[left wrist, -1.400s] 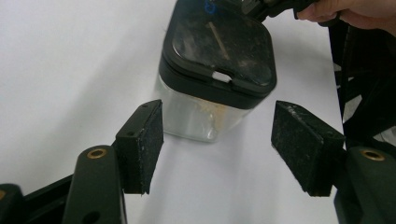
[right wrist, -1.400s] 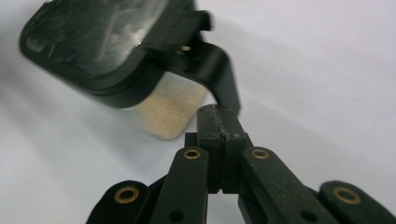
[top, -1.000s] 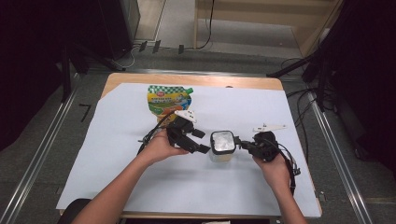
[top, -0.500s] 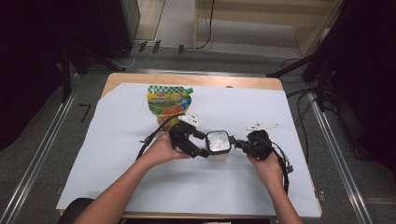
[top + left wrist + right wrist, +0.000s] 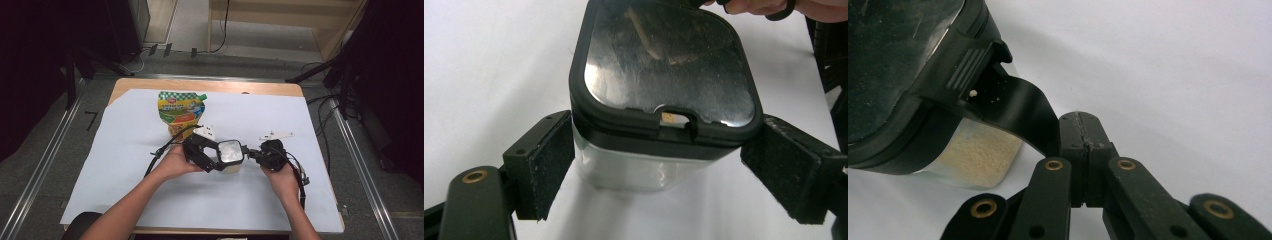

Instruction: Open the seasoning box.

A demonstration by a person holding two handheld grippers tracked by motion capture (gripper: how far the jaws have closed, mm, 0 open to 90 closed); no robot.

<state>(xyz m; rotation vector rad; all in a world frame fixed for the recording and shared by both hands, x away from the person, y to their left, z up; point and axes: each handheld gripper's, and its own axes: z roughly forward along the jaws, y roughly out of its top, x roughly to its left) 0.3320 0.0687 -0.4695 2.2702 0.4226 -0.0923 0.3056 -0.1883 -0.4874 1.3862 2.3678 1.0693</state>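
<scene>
Slides the clear, square-shouldered plastic container with the black-rimmed lid (image 5: 230,153) slightly leftward, nearer to directly below the green-and-yellow printed pouch (image 5: 181,111) than a second ago. Carries the right gripper (image 5: 255,155), clamped on the lid's black tab (image 5: 1023,112), leftward toward the pouch too. Sets the left gripper (image 5: 207,152) closer in, jaws now flanking the container.

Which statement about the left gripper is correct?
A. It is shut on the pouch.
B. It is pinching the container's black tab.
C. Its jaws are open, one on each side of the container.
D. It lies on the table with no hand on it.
C: in the left gripper view, the left gripper has its pads on either side of the container, with gaps visible on both sides.
</scene>
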